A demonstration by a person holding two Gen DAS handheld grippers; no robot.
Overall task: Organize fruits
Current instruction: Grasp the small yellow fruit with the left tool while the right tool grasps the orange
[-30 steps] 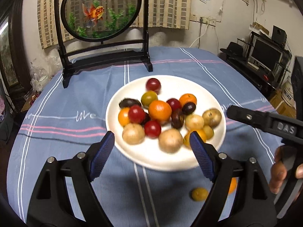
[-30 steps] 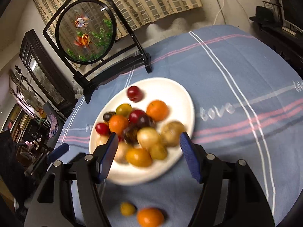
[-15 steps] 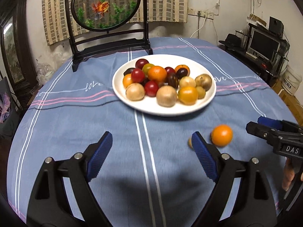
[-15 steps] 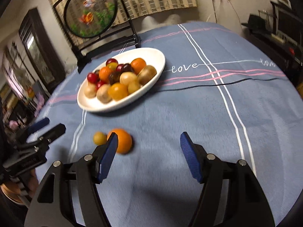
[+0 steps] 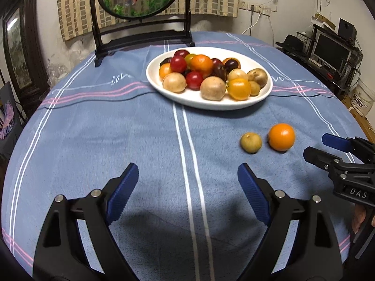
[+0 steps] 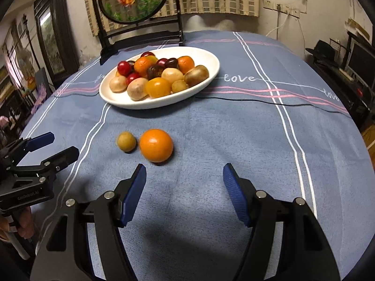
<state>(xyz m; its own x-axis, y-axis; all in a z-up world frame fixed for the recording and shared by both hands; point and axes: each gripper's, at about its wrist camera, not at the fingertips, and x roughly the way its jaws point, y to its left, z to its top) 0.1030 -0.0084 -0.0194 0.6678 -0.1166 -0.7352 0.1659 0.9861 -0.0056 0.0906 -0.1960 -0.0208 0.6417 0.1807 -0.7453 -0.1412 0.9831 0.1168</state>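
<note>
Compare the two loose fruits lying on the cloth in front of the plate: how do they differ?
The orange fruit is clearly larger than the small yellow-brown fruit. Its skin is bright, even orange; the small one is dull yellowish-tan. In the right wrist view the orange fruit lies to the right, the small one to its left. Both are round, rest on the blue tablecloth off the white plate, and sit close together, neither in a claw.

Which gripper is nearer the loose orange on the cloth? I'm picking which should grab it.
Right. The right gripper sits just short of the orange, which is slightly toward its left finger. The left gripper is farther away, off to the orange's left.
</note>
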